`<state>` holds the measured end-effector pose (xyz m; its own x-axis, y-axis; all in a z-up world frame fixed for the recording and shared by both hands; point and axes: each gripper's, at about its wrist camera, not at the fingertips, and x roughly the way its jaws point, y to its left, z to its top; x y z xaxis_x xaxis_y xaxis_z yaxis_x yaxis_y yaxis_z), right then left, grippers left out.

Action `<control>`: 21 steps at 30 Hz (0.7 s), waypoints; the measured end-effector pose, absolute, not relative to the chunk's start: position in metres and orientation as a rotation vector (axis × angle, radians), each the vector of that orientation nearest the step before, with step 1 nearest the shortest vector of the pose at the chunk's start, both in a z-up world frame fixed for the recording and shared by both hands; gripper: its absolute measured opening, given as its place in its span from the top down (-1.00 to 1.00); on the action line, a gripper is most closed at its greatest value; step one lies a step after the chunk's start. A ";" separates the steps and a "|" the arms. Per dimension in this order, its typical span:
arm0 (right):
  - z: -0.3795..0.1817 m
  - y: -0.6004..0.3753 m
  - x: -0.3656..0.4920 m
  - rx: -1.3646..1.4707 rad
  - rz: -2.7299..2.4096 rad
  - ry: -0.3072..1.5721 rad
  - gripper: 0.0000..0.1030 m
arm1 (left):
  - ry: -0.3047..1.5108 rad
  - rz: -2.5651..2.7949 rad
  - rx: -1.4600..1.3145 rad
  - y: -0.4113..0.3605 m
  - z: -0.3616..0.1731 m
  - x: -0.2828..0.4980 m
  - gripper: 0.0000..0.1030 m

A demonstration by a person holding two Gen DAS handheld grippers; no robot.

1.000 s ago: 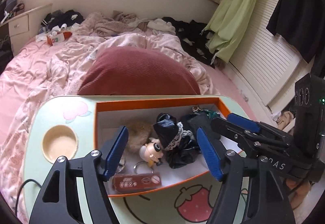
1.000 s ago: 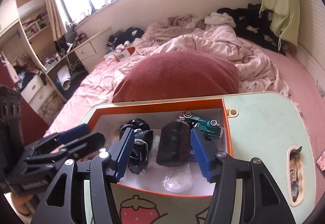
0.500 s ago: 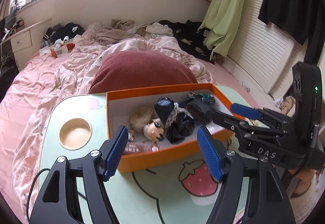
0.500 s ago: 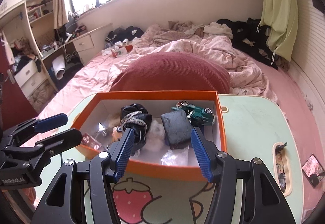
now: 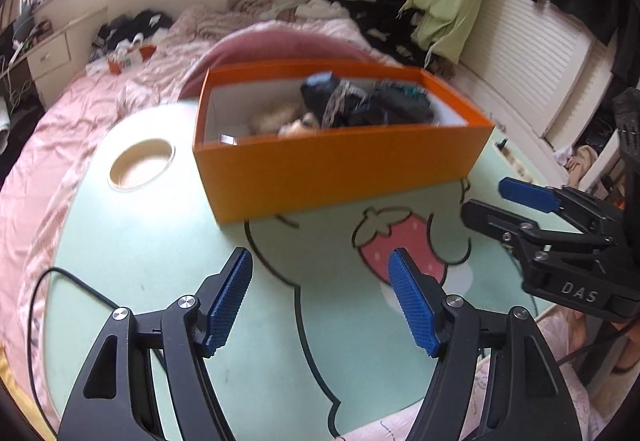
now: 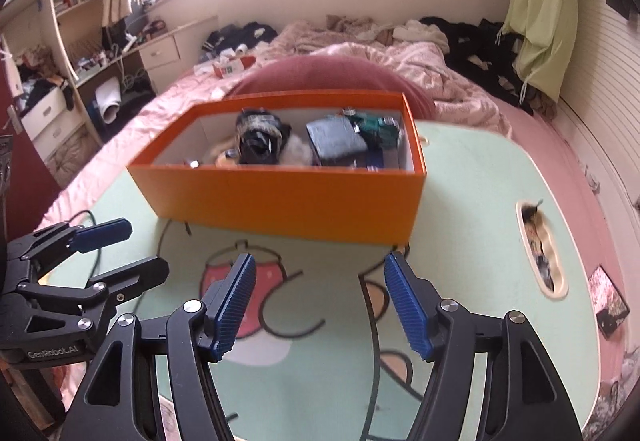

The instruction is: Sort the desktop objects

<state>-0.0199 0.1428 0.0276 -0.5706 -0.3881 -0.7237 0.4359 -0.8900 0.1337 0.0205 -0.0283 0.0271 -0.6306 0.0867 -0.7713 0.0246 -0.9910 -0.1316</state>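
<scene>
An orange box (image 5: 340, 165) (image 6: 288, 197) stands on a pale green lap table (image 5: 160, 253) (image 6: 480, 201) printed with a strawberry. Inside lie a black lacy pouch (image 6: 260, 139), a dark wallet (image 6: 336, 139), a green toy car (image 6: 376, 123), a furry item and a small doll head (image 5: 296, 127). My left gripper (image 5: 320, 301) hovers open over the table in front of the box, nothing between its blue pads. My right gripper (image 6: 320, 301) is also in front of the box, its jaws opening and empty. Each gripper shows in the other's view, right (image 5: 500, 201) and left (image 6: 136, 249).
A round cup recess (image 5: 142, 163) is sunk in the table at left, an oval slot (image 6: 542, 253) with clutter at right. A black cable (image 5: 68, 281) crosses the table's left side. Behind lie a red cushion (image 6: 320, 75) and a pink bed with clothes.
Both grippers have pulled back out of the box toward the near table edge and dropped lower; the box now sits farther ahead. The right gripper's fingers stand wider apart.
</scene>
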 end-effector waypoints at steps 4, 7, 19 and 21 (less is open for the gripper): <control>0.012 0.148 -0.016 1.173 -2.444 0.112 -0.53 | -0.123 2.808 -1.453 -0.023 0.012 0.017 -0.48; -0.003 0.143 -0.012 1.208 -2.448 0.216 -0.90 | -0.083 2.817 -1.482 -0.019 0.006 0.016 -0.76; -0.007 0.152 -0.010 1.196 -2.453 0.193 -1.00 | -0.154 2.880 -1.523 -0.032 0.003 0.013 -1.00; -0.007 0.152 -0.010 1.197 -2.453 0.192 -1.00 | -0.154 2.880 -1.523 -0.031 0.003 0.013 -1.00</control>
